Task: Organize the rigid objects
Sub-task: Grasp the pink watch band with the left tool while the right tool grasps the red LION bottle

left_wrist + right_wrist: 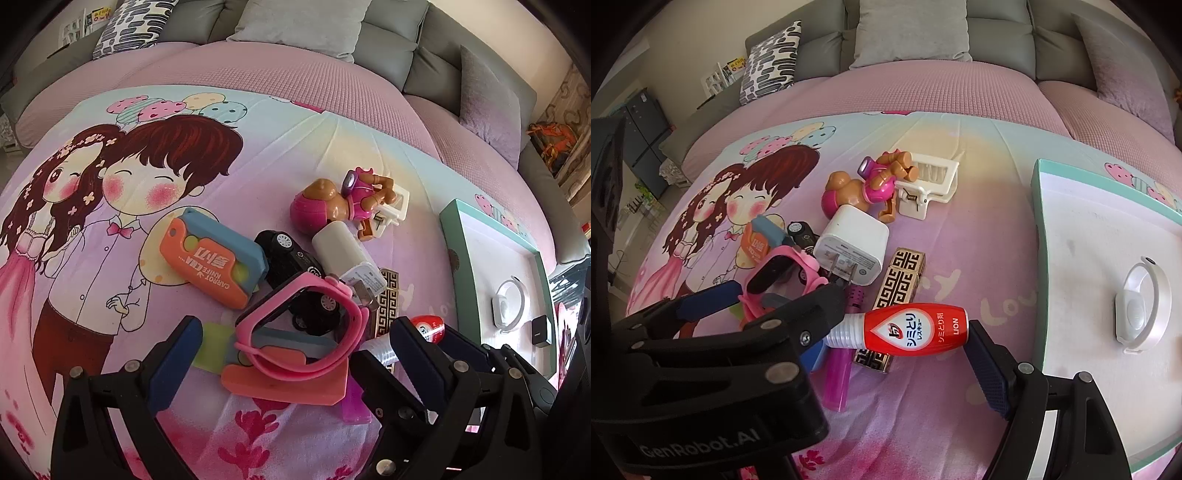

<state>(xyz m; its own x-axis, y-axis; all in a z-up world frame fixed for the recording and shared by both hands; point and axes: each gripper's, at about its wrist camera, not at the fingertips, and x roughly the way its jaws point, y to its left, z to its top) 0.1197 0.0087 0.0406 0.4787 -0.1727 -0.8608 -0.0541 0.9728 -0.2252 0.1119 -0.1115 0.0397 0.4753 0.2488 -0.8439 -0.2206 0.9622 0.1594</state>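
Observation:
A pink watch [295, 332] lies on a pile of toys on the cartoon bedsheet. My left gripper [295, 328] stands open around the watch, its blue pads [181, 354] clear of the strap on both sides. A red bottle [923, 330] with a clear cap lies lengthwise in my right gripper [903, 334]. The right pad [988, 373] presses on the bottle's base. The cap end goes behind the left gripper's black finger, so the other pad is hidden. The bottle hangs over a gold-patterned box [901, 280].
The pile holds an orange and blue toy knife [214, 266], a black toy car [291, 254], a white charger [849, 247], a dog figure [864, 188], a white clip [931, 184] and a magenta tube [836, 380]. A teal-rimmed white box [1039, 221] at right holds a white band [1141, 306].

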